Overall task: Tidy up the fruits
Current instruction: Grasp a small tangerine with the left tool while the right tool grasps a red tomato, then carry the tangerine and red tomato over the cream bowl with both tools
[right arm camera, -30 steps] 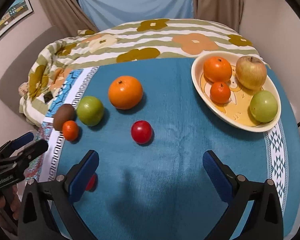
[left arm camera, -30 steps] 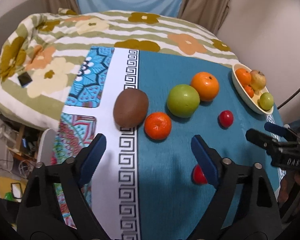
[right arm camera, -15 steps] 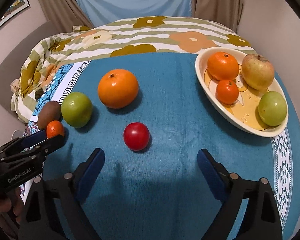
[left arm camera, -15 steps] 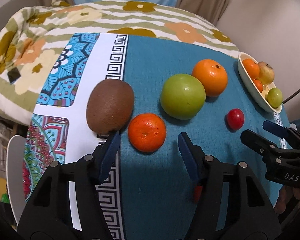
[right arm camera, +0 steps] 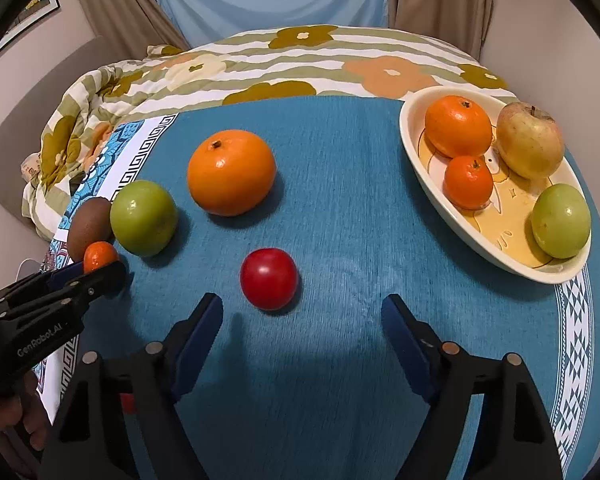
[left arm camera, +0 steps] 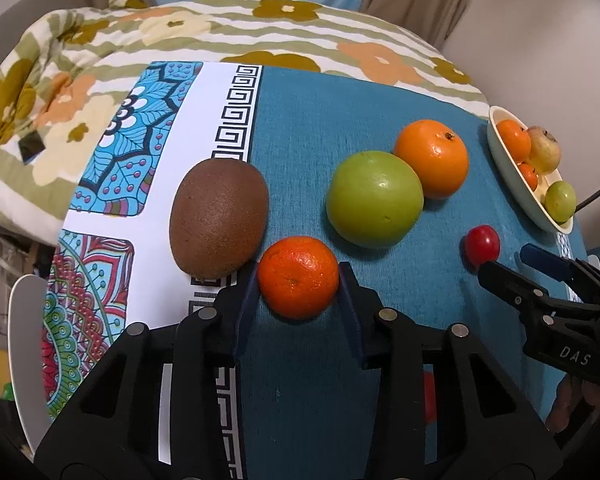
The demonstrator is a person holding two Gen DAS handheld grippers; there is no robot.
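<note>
My left gripper (left arm camera: 298, 280) has closed around a small mandarin (left arm camera: 298, 276) on the blue cloth, a pad touching each side. A brown kiwi (left arm camera: 219, 218) lies just left of it, a green apple (left arm camera: 375, 199) and a big orange (left arm camera: 432, 158) beyond. My right gripper (right arm camera: 302, 316) is open and empty, just short of a small red tomato (right arm camera: 269, 278). The cream bowl (right arm camera: 428, 178) at the right holds an orange, a small mandarin, a yellow apple and a green apple. A second red fruit (left arm camera: 429, 398) is half hidden under my left gripper.
A flowered quilt (right arm camera: 300, 60) covers the bed behind the table. The table's patterned border (left arm camera: 112, 208) and edge lie at the left. A white object (left arm camera: 28, 344) stands past that edge.
My left gripper has moved forward and closed its fingers onto the small mandarin. My right gripper has moved forward toward the red tomato, still open.
</note>
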